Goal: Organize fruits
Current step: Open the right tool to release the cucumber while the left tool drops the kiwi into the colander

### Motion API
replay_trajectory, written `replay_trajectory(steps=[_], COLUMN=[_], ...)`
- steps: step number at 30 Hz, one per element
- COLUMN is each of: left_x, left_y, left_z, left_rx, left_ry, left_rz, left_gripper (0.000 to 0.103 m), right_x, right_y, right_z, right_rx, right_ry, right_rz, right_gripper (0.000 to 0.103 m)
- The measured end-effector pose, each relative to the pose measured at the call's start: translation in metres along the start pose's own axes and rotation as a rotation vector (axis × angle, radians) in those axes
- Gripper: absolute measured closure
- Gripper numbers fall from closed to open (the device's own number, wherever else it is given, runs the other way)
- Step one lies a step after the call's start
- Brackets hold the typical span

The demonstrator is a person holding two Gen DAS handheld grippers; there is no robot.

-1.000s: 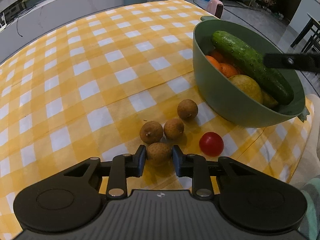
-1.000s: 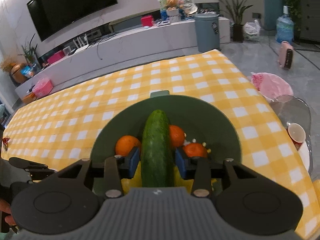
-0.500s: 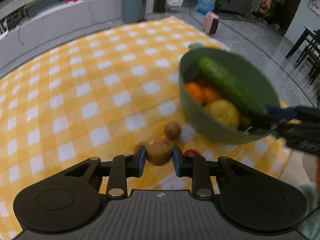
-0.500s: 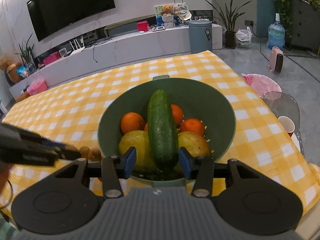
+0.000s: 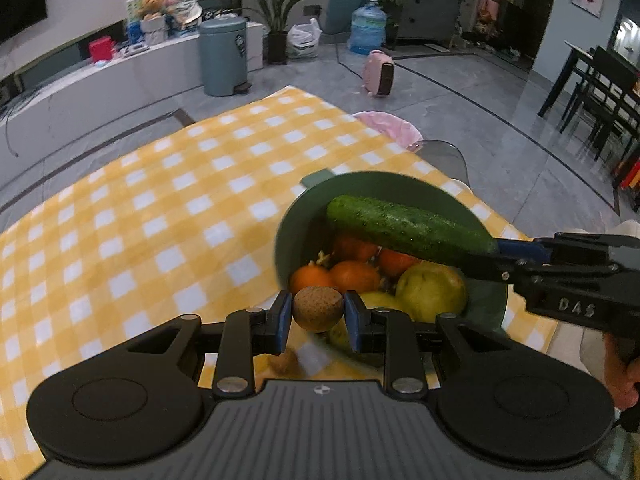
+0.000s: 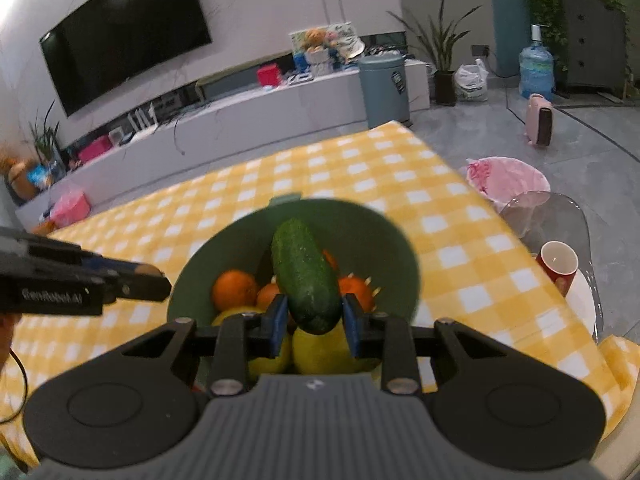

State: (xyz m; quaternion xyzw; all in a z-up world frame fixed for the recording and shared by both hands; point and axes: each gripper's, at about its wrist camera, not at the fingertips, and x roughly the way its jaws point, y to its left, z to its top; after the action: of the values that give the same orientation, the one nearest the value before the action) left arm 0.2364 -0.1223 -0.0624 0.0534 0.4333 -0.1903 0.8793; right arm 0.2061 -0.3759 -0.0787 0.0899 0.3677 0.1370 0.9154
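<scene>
Checked tablecloth (image 5: 160, 220) bears bowl (image 5: 288, 240) holding oranges (image 5: 352, 276), cucumber (image 5: 400, 228).

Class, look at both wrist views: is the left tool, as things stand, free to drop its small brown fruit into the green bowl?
Probably yes. The left tool grips the brown fruit by the green bowl, but the cucumber in the right tool spans the bowl, leaving only its near side free.

Green bowl (image 5: 486, 312), dark green cucumber (image 5: 408, 229), yellow-and-white checked cloth (image 5: 168, 216).
</scene>
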Motion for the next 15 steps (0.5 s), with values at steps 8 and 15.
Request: replay_trajectory(steps=[8,15], left_x=[0.030,0.051], left_y=[-0.013,-0.016], left_z=[0.014,0.021], left_rx=[0.069,0.094], left_ry=[0.021,0.051], left_rz=[0.010,0.018], left_gripper=[0.072,0.072], right_x=[0.005,0.010], right_y=[-0.016,0.010], right_z=[-0.005,-0.010], right_rx=[0.065,-0.148], right_ry=[0.000,-0.055], right_rz=[-0.050,-0.245], right_gripper=[0.076,0.075])
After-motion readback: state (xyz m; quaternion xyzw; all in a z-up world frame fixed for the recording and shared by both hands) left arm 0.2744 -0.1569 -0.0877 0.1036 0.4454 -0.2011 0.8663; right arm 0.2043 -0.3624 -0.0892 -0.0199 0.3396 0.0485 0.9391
